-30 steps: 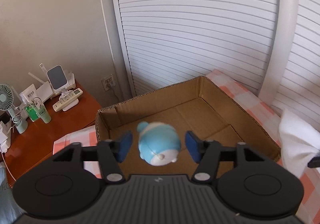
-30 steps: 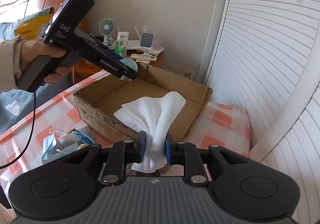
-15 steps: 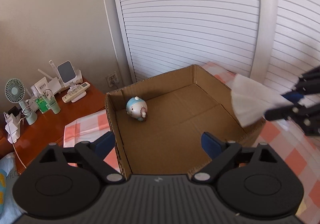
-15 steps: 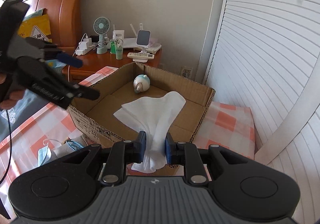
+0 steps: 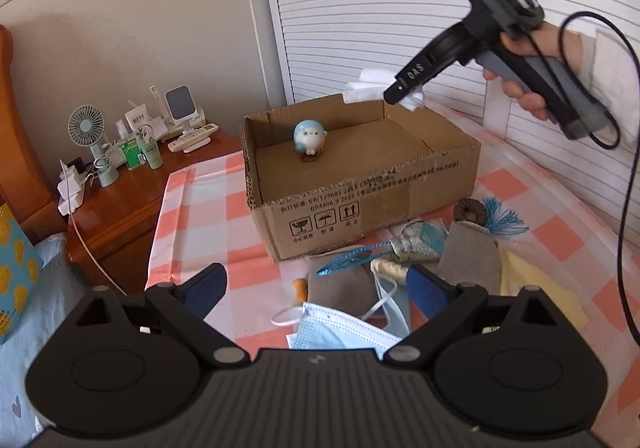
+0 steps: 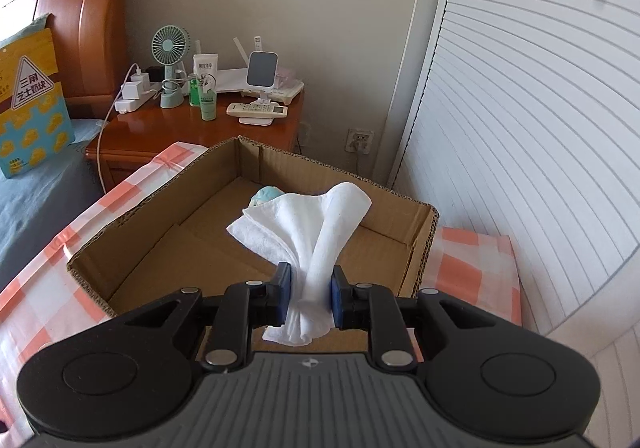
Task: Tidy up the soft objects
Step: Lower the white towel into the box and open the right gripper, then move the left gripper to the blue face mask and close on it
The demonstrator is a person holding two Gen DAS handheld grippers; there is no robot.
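An open cardboard box (image 5: 360,203) (image 6: 420,248) stands on the checked bedcover. A small blue plush toy (image 5: 309,137) sits inside near its back left corner; in the right wrist view the plush toy (image 6: 265,195) is partly hidden by the cloth. My right gripper (image 6: 309,294) is shut on a white cloth (image 6: 316,236) and holds it above the box; the cloth (image 5: 368,87) and the right gripper (image 5: 400,93) show over the box's far edge in the left wrist view. My left gripper (image 5: 316,288) is open and empty, above a pile of soft items in front of the box.
The pile holds a blue face mask (image 5: 340,328), grey fabric pieces (image 5: 472,256), a blue tassel (image 5: 502,221) and a yellow cloth (image 5: 536,284). A wooden nightstand (image 5: 128,191) with a fan (image 5: 86,127), bottles and a remote stands left. Louvred doors (image 5: 400,7) are behind.
My left gripper let the plush toy drop into the box, opened wide and pulled back to the pile in front. My right gripper carried the white cloth over the box.
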